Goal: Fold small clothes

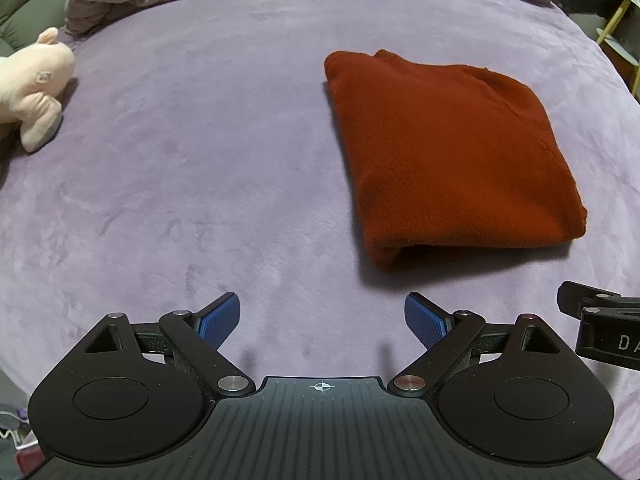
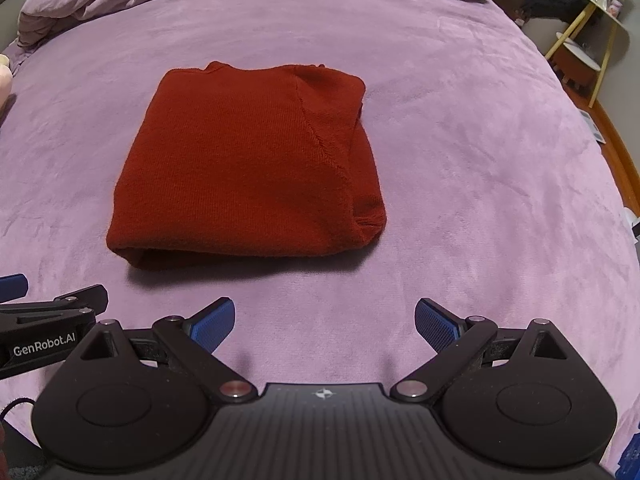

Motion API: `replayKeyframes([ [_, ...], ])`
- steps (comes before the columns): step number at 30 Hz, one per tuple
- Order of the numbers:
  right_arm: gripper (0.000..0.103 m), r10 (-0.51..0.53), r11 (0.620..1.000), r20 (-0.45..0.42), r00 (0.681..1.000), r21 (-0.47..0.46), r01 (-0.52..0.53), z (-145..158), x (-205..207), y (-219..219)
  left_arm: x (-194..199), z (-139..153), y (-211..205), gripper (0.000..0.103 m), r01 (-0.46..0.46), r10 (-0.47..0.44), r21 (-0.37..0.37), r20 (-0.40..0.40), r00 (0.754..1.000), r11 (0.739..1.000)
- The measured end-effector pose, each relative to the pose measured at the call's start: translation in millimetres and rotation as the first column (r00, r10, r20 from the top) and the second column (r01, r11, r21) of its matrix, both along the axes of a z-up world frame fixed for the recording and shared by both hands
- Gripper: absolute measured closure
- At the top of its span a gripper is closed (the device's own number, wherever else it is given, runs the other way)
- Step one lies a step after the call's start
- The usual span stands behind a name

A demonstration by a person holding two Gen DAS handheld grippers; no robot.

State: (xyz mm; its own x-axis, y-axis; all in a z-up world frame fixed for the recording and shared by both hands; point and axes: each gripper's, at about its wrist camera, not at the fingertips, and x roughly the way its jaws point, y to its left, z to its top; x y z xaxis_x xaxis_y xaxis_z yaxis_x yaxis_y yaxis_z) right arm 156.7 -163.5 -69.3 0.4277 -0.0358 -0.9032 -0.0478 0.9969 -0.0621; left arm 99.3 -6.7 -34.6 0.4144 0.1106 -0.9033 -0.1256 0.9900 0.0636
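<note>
Folded sweater (image 2: 244,168) on bed (image 2: 480,160); underside hidden. Left claw (image 1: 322,322) and right claw (image 2: 324,326) released, empty.

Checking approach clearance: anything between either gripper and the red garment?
Nothing visible. Bare purple blanket lies between the folded red garment and both open grippers: right gripper, left gripper. The plush toy sits far off to the left, clear of both paths.

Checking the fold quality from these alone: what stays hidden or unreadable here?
- Folded rust-red knit garment: inner layers and underside hidden by its top layer, both views.
- Pink plush toy: cut off by left edge, left wrist view.
- Yellow-legged shelf: contents too small, right wrist view.
</note>
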Motion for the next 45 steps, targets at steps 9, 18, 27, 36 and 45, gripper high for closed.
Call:
replayKeyframes([
  [9,0.006,-0.007,1.0,0.002,1.0,0.0,0.007,0.7,-0.5,-0.9,-3.6,1.6,-3.1,0.01,0.015,-0.015,0.001,0.006,1.0,1.0],
  [18,0.006,-0.008,1.0,0.003,1.0,0.008,0.008,2.4,-2.4,-1.3,-2.7,1.1,-1.6,0.01,0.011,-0.011,-0.01,-0.002,1.0,1.0],
  [27,0.006,-0.015,1.0,0.004,1.0,0.013,0.014,2.3,-3.6,-1.5,-2.5,-0.4,-3.8,0.01,0.014,-0.014,-0.005,-0.003,1.0,1.0],
  [36,0.006,-0.015,1.0,0.007,1.0,0.016,0.015,2.7,-2.9,-1.8,-2.6,-0.6,-5.0,0.01,0.017,-0.017,0.006,-0.001,1.0,1.0],
  [45,0.006,-0.019,1.0,0.012,1.0,0.018,0.019,3.8,-4.2,-2.0,-2.1,-0.6,-5.0,0.01,0.016,-0.016,0.004,-0.002,1.0,1.0],
])
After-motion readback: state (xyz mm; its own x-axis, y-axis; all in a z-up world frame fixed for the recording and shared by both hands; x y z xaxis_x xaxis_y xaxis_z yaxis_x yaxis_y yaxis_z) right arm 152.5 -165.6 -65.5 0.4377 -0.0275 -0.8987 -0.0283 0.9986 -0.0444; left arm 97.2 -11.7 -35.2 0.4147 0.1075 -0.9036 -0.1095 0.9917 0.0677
